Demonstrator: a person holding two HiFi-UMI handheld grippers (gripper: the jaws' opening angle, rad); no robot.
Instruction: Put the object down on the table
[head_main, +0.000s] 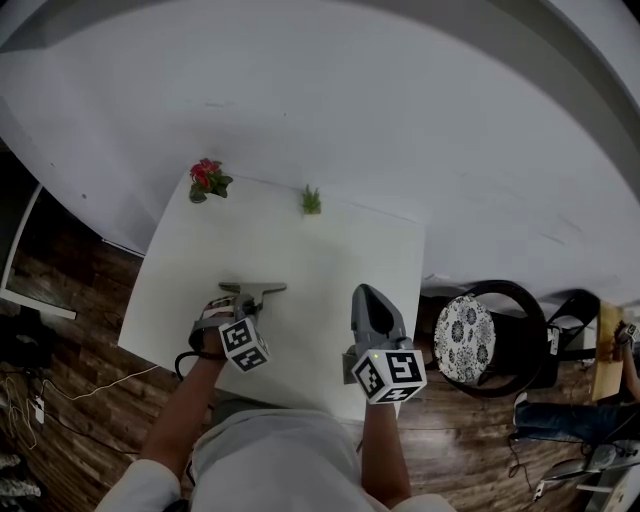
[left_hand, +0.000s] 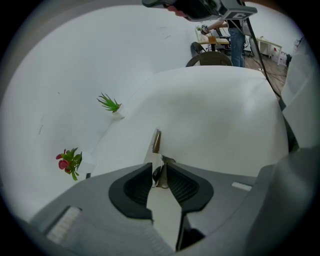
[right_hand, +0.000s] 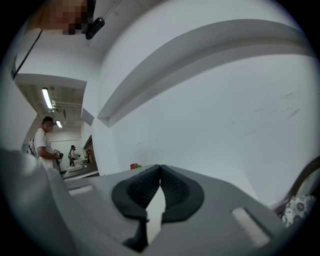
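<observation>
Closest to us, each gripper's cube carries black-and-white square markers; we read no words on them. Our left gripper (head_main: 247, 300) (left_hand: 160, 172) has its fingers clenched on a thin metal object (left_hand: 156, 142) (head_main: 265, 288), held over the near left part of the white worktop (head_main: 300, 250); we cannot tell whether it touches the surface. Our right gripper (head_main: 368, 298) (right_hand: 160, 172), near the worktop's near right corner, has its fingers pressed together on nothing. A red-flowered plant (head_main: 207, 180) sits at the far left corner and a small green plant (head_main: 312, 200) on the far edge. White wall rises behind. A black chair with a floral cushion (head_main: 465, 338) stands on dark wood floor (head_main: 80, 290) beside the right edge.
</observation>
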